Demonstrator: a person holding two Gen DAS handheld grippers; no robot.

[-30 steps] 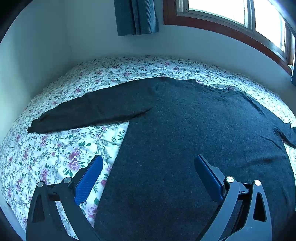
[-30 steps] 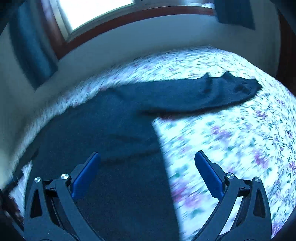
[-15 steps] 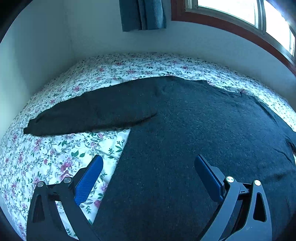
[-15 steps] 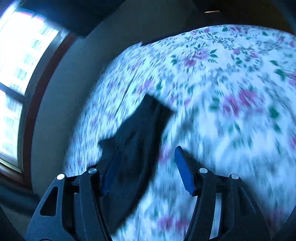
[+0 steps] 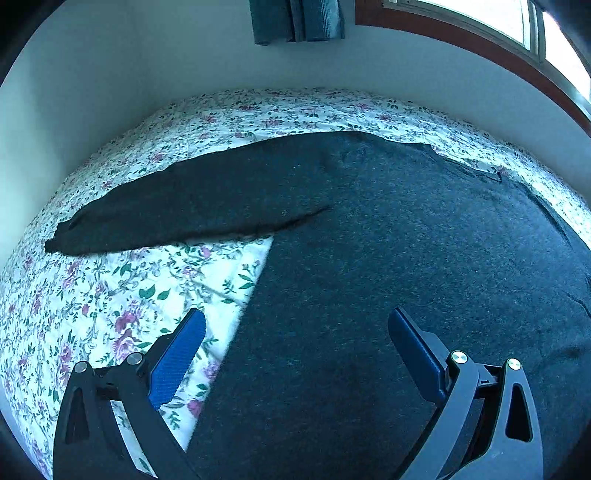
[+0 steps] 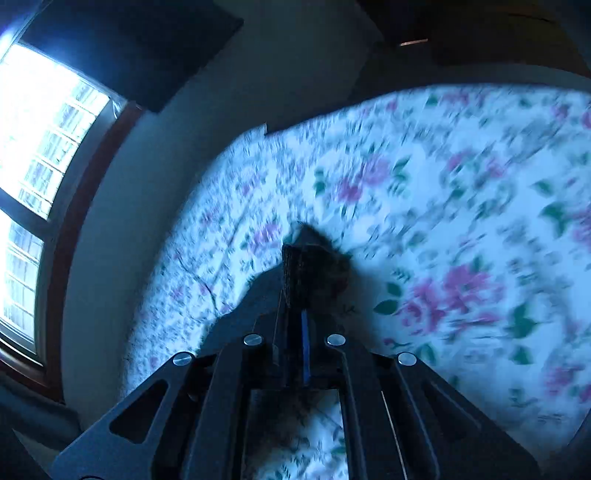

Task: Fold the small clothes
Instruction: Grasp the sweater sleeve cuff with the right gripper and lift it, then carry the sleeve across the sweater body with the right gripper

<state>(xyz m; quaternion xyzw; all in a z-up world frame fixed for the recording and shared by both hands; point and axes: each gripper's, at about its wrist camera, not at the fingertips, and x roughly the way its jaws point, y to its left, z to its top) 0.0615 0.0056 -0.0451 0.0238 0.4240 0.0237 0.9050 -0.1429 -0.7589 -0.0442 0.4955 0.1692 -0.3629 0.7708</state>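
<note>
We take the dark sweater (image 5: 388, 258) as our landmark, since everything else sits in relation to it. Beneath it lies the bed with its floral sheet (image 5: 110, 314), which reaches past the sweater on all visible sides and gives a broad, flat surface for folding; beyond the sweater's far edge rise the pale wall (image 5: 147, 74) and, above it, a wood-framed window (image 5: 498, 33) with a blue curtain (image 5: 295, 20). The sweater is spread flat with its body toward us, presumably so that each fold can be laid over an even base. Its left sleeve (image 5: 192, 206) stretches out sideways from the body, lying on the sheet and not yet folded in. Our left gripper (image 5: 295, 332) hovers above the sweater's near left hem edge, its jaws spread wide and holding nothing; one blue finger (image 5: 177, 354) is over the sheet and the other over the knit, which we judge to be a waiting pose. Our right gripper (image 6: 295, 306) is out at the sweater's other end, jaws pressed together and pinching the dark right cuff (image 6: 306, 266) just above the sheet. That view is blurred, so we cannot tell how far the cuff is lifted. We judge the grasp at the very tip is chosen so the whole sleeve can be carried across the body in one sweep.
</note>
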